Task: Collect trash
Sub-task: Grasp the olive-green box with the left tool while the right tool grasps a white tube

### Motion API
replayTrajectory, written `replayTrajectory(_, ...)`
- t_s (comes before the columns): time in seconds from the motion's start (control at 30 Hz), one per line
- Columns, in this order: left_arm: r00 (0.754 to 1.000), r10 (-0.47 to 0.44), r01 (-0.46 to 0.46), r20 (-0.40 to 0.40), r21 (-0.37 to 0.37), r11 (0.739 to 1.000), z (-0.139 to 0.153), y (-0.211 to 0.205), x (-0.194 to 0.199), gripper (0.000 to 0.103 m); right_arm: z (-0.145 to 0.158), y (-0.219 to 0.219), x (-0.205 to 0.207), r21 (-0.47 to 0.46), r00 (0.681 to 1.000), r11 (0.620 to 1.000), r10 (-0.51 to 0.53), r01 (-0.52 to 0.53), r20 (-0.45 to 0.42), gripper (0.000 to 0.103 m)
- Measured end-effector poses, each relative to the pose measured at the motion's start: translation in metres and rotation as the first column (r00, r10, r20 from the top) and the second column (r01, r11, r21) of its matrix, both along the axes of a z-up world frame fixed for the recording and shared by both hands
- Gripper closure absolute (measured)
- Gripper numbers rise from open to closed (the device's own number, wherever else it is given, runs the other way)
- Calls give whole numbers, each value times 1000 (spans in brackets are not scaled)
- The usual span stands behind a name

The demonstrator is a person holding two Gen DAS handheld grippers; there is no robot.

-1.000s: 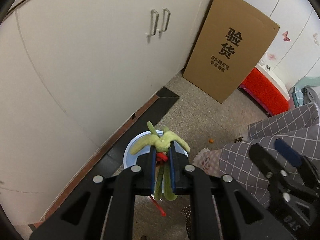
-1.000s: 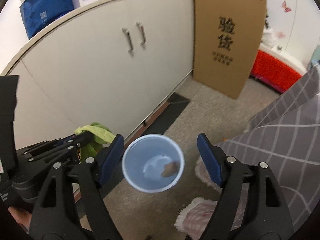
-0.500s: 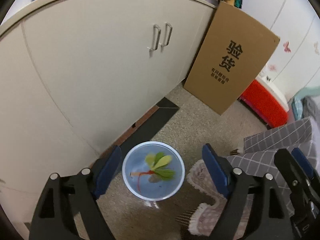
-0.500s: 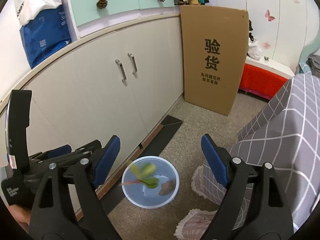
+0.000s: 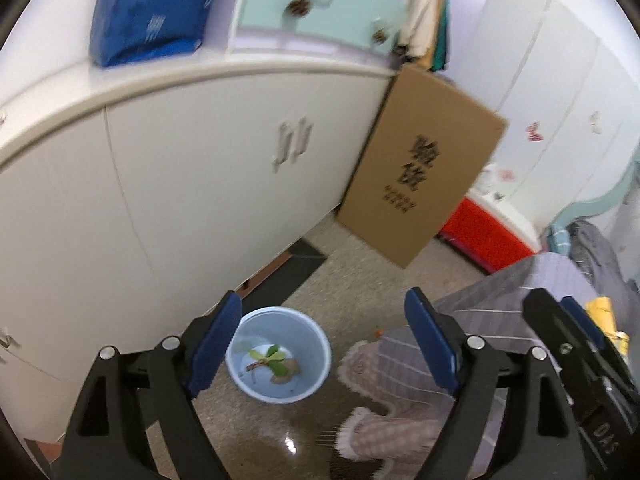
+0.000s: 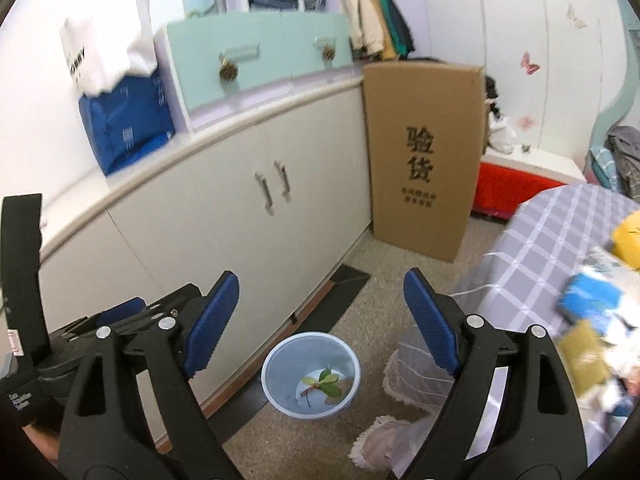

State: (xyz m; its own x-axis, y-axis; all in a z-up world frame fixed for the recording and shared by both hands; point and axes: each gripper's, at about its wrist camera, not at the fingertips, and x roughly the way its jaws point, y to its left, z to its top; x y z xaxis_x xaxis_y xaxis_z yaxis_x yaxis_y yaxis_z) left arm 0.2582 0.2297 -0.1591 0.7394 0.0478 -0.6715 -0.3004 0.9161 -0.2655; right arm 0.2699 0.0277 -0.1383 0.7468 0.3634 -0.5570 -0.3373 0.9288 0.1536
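My left gripper [image 5: 322, 340] and right gripper [image 6: 320, 320] both spread and empty, leafy sprig [image 6: 325, 383] in bin [image 6: 272, 376], brown scrap [image 5: 285, 372] beneath half hidden, tabletop litter [image 6: 592, 320] blurred.

The mouth of the pale blue bin [image 6: 311, 376] lies open from above, with only leaf scraps [image 6: 324, 385] low inside. The bin stands on the floor [image 6: 368, 308] just beside the white cabinet [image 6: 224, 232], which walls off its left side. To the bin's right, a fringed checked cloth [image 6: 532, 248] hangs close, narrowing that side. Beyond the bin, a strip of bare floor runs to a tall cardboard box [image 6: 420, 156] standing against the cabinet's end, closing the far end.
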Motion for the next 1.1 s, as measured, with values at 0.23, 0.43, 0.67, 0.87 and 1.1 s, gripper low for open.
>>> replayTrajectory(0.23,991,-123,123,51,-7,992,35,-84,-19,18,36,-86,-33,40,991,992,-125,123,56,18)
replayTrajectory(0.43,968,-249,250,33,-24,968,41,-174,-16,17,42,-169,-49,12,970,971,-241,241,40,18)
replayTrajectory(0.67,935,-349,349,-63,-1,937,23,-253,4,17,25,-243,-57,-8,946,947,-321,321,-35,18)
replayTrajectory(0.87,930,-336,339,-148,-2,941,-2,-286,24,17,9,-274,-56,-15,941,944,-330,330,-75,18)
replayTrajectory(1.1,912,-364,366,-188,-26,930,-15,-285,35,58,2,-279,-53,-3,949,955,-294,296,-110,18)
